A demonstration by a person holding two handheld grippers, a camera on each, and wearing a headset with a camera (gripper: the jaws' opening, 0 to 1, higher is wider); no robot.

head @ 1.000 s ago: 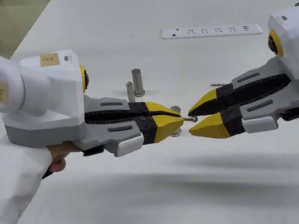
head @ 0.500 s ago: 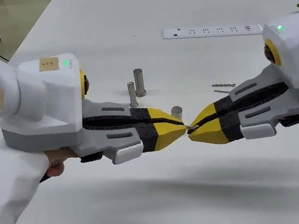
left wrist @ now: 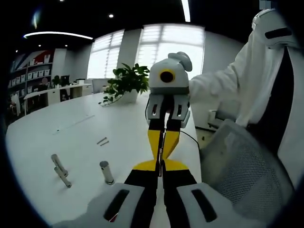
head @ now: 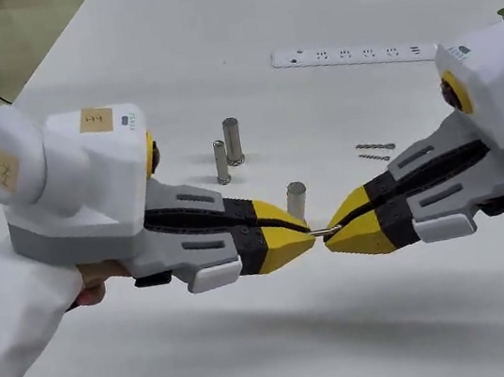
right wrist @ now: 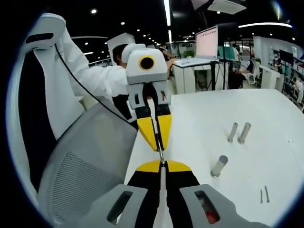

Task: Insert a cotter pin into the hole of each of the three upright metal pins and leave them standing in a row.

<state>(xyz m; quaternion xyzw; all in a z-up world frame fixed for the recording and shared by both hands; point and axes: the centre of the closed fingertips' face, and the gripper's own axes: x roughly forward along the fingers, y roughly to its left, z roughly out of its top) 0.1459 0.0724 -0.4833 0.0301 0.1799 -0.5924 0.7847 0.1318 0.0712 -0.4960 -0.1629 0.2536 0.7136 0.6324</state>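
Where the two tools meet nose to nose above the table [head: 208, 24], a thin cotter pin [head: 322, 231] bridges the small gap between them. The left hand-held gripper [head: 307, 230] has its jaws pressed together on one end of the pin. The right hand-held gripper [head: 333, 231] looks closed on the other end, so both seem to have hold of it, though I cannot tell which bears the load. The pin's long axis lies level, running side to side between the person's two hands.

What the next move turns on, as I judge it, is the nearest upright pin [head: 297, 199]. It stands just behind the meeting tips, on the side away from the person, with its axis vertical and so crosswise to the held pin. It is a shade nearer the left tips than the right. Its hole is too small for me to make out.

I count three upright metal pins: that near one, plus a back pin [head: 232, 140] and a neighbour pin [head: 221, 161] just beside it, further off to the left. There are three cotter pins too: the held one and two loose cotter pins [head: 375, 145] lying side by side on the table, nearer the right tool. One power strip [head: 355, 53] lies at the far side.
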